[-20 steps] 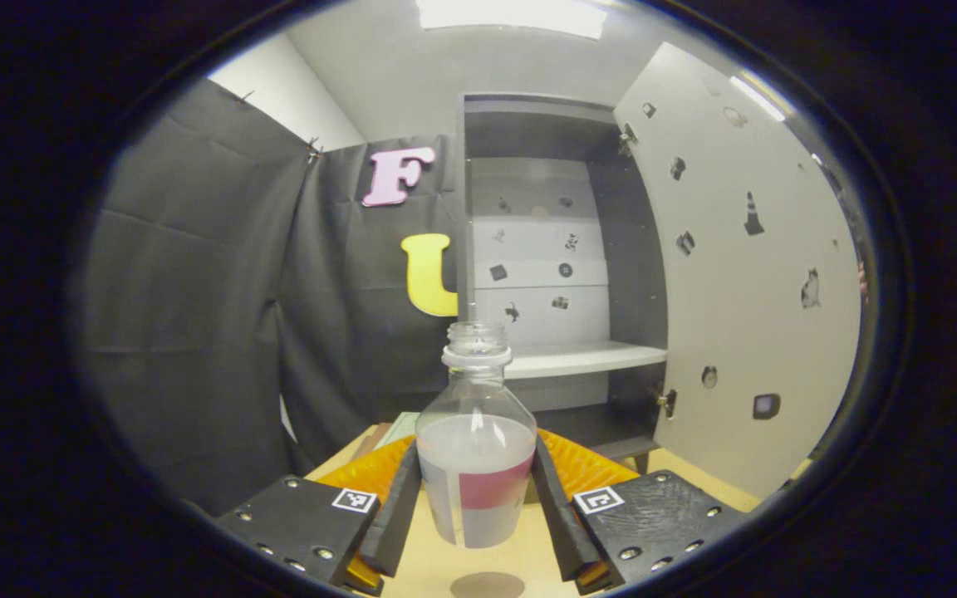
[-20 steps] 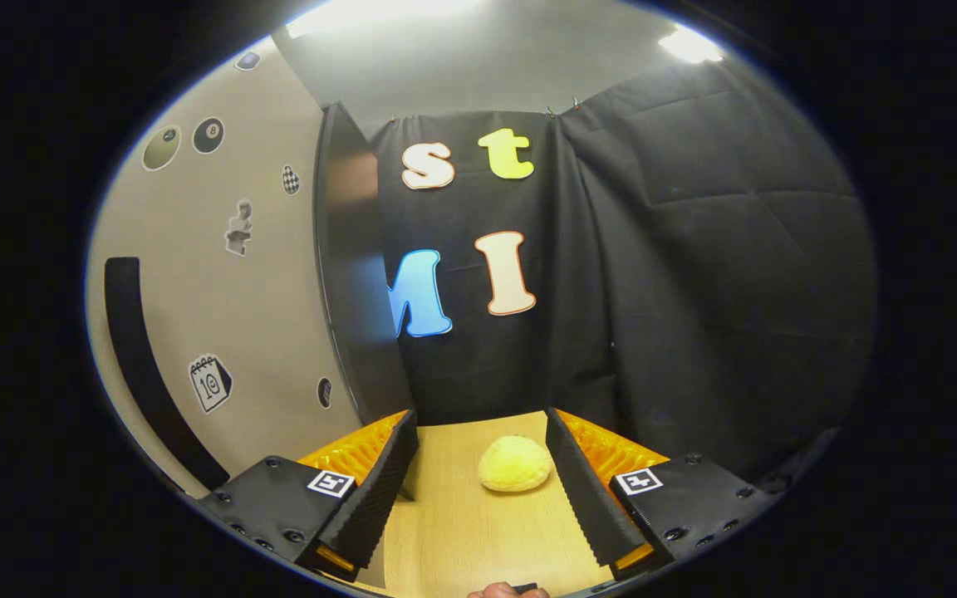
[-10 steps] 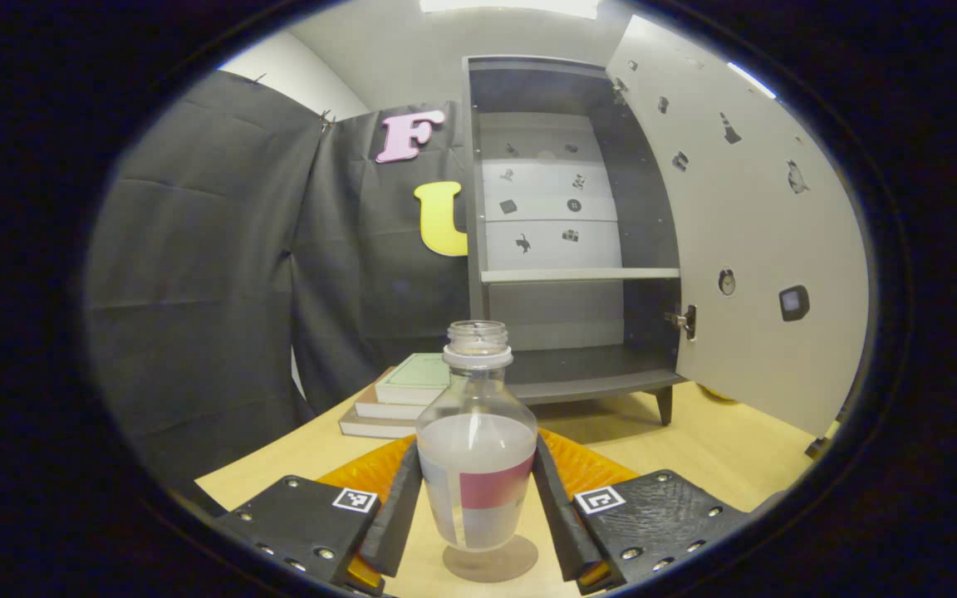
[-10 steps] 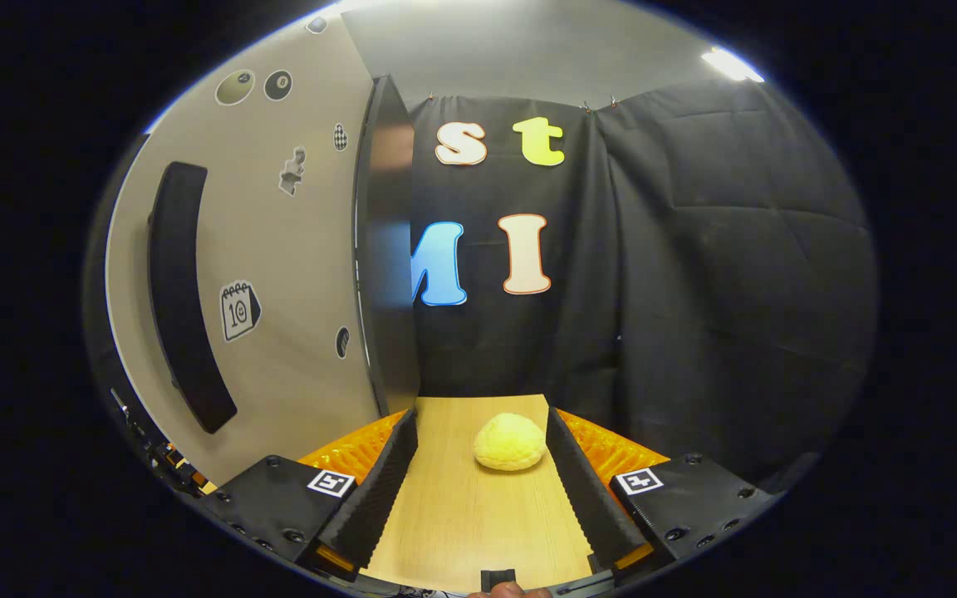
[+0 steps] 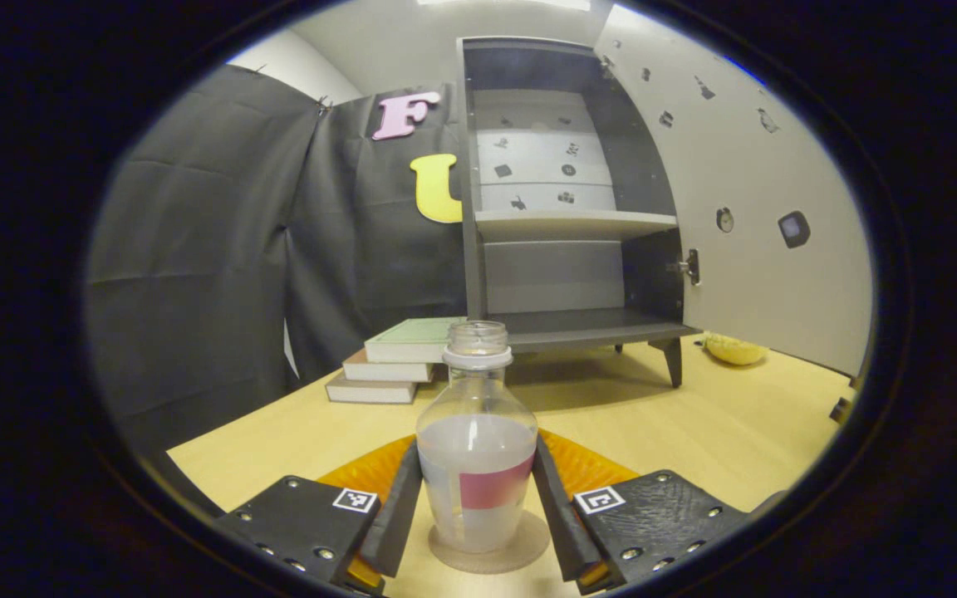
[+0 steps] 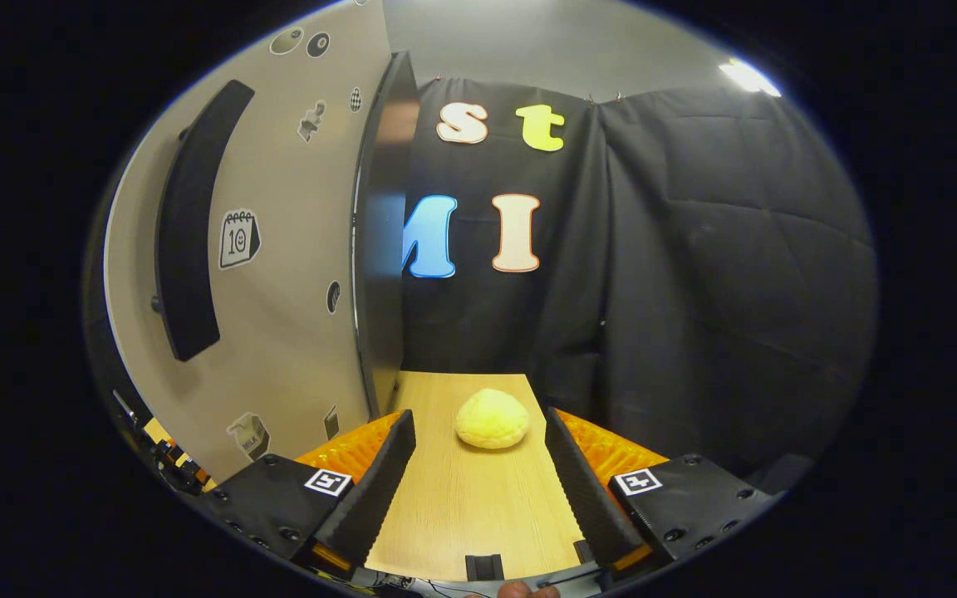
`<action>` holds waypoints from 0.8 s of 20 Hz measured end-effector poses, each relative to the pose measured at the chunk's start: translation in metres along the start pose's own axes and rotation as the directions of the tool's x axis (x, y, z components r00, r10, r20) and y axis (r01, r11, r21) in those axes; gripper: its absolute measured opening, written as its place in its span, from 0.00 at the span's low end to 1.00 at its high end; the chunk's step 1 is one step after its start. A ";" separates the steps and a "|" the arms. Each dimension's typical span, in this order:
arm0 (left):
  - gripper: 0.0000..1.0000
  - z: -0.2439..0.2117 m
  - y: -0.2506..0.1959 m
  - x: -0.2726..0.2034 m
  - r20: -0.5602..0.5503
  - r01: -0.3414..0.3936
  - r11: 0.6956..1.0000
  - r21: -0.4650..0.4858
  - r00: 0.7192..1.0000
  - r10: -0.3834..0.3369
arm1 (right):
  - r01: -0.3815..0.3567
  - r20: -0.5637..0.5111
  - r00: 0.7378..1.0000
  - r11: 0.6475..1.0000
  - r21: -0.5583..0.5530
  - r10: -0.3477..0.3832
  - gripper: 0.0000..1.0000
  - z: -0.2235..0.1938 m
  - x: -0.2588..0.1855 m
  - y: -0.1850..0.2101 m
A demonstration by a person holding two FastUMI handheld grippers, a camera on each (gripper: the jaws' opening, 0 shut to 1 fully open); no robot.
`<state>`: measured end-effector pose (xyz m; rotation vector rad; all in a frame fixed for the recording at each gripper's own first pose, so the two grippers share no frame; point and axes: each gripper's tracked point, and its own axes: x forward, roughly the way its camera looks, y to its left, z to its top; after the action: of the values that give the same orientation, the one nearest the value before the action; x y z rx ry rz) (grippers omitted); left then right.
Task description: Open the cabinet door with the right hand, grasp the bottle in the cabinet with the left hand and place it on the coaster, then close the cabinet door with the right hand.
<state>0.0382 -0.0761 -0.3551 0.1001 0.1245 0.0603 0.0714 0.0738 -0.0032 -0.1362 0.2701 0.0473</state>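
Observation:
A clear, uncapped bottle (image 5: 476, 448) with a red label band stands between my left gripper's (image 5: 476, 507) two fingers, which press on its sides. Its base rests on a round brown coaster (image 5: 520, 550) on the wooden table. Behind it the grey cabinet (image 5: 561, 216) stands with its shelves bare and its door (image 5: 744, 199) swung wide to the right. In the right gripper view my right gripper (image 6: 478, 473) is open with nothing between its fingers, just right of the door's outer face (image 6: 279, 249) with its long dark handle (image 6: 188, 224).
A stack of books (image 5: 395, 361) lies left of the cabinet. A yellow bun-like object (image 6: 491, 419) sits on the table ahead of my right gripper and shows past the cabinet leg (image 5: 736, 349) in the left gripper view. Black cloth walls close in the booth.
My left gripper has come down with the bottle until its base sits on the coaster. My right gripper has drawn back and lowered a little beside the door.

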 end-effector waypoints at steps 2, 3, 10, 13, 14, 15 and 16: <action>0.69 -0.004 -0.002 -0.003 -0.006 -0.006 1.000 0.005 1.000 0.006 | 0.006 -0.023 1.000 1.000 0.012 -0.006 0.95 -0.004 -0.006 0.001; 0.72 -0.007 -0.004 -0.006 -0.010 -0.006 1.000 0.010 1.000 0.006 | 0.005 -0.025 1.000 1.000 0.025 -0.005 0.99 -0.005 -0.005 0.002; 0.80 0.003 0.004 -0.013 -0.035 -0.013 1.000 0.008 0.999 0.013 | 0.009 -0.037 0.999 0.999 0.041 -0.007 0.95 -0.007 -0.006 0.005; 0.82 0.022 0.002 -0.022 -0.024 0.004 1.000 -0.003 1.000 -0.005 | 0.003 -0.067 0.998 0.998 0.061 0.001 0.99 -0.010 -0.012 0.007; 0.84 0.031 0.004 -0.027 -0.016 0.002 1.000 0.006 1.000 -0.002 | 0.005 -0.071 0.997 0.998 0.070 0.000 0.99 -0.009 -0.013 0.008; 0.84 0.040 0.006 -0.031 -0.006 0.000 1.000 0.012 1.000 0.000 | 0.006 -0.071 0.997 0.997 0.077 0.000 0.99 -0.009 -0.013 0.009; 0.82 0.050 0.008 -0.034 0.003 0.001 1.000 0.015 1.000 -0.001 | 0.003 -0.067 0.998 0.997 0.080 0.002 0.99 -0.005 -0.013 0.010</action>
<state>0.0103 -0.0755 -0.3005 0.1147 0.1224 0.0580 0.0568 0.0824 -0.0062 -0.0581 0.3387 0.0311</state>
